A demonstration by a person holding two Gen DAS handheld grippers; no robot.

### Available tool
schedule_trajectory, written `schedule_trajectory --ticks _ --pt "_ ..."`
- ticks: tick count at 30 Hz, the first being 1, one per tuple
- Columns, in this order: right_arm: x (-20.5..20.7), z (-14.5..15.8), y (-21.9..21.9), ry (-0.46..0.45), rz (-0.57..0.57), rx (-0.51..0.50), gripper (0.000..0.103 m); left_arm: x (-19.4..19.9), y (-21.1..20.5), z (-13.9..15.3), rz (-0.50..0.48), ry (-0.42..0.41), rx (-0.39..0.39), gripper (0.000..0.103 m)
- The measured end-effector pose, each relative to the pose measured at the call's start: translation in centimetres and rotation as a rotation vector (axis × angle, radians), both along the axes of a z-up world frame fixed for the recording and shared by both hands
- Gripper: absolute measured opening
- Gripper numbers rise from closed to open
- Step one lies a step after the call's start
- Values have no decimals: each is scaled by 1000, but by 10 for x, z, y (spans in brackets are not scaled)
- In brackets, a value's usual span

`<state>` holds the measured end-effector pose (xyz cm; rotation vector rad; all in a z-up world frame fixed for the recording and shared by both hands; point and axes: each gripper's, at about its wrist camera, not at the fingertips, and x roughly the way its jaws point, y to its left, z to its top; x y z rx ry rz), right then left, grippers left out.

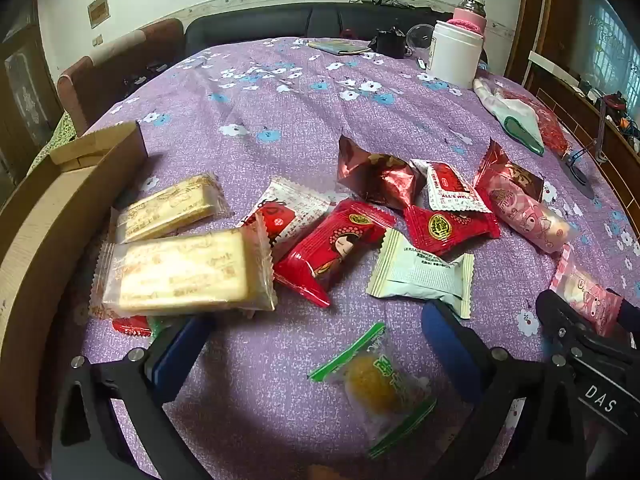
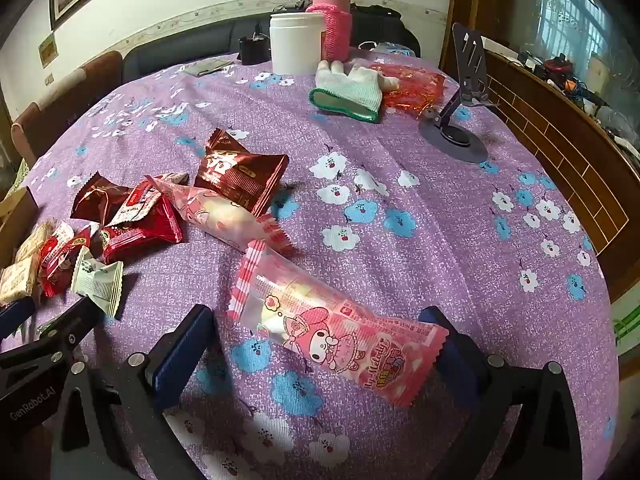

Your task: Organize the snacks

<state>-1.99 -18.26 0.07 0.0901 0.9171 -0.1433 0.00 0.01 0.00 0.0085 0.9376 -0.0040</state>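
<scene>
Several wrapped snacks lie on the purple flowered tablecloth (image 1: 280,112). My left gripper (image 1: 316,332) is open above a green-edged clear packet with a yellow sweet (image 1: 376,384), which lies between its fingers. Ahead are two pale wafer packs (image 1: 184,272), red packets (image 1: 332,248) and a pale green packet (image 1: 420,272). My right gripper (image 2: 320,328) is open around a pink My Melody packet (image 2: 332,328) lying between its fingers. A second pink packet (image 2: 216,212) and dark red packets (image 2: 240,172) lie beyond. The right gripper also shows in the left wrist view (image 1: 580,336).
An open cardboard box (image 1: 52,216) stands at the table's left edge. At the far side stand a white jar (image 2: 296,42), a pink-sleeved flask (image 2: 334,20), a white glove (image 2: 352,92), a red plastic bag (image 2: 416,88) and a grey phone stand (image 2: 460,120). Chairs and a sofa are behind.
</scene>
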Motion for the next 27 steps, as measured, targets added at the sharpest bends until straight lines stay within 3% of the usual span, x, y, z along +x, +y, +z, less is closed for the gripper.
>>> schedule_trajectory --ticks 25,27 --pt "0 0 0 4 0 3 102 1 -2 0 18 2 1 103" --pt "0 0 0 5 0 3 102 -2 -1 0 -19 16 -2 103"
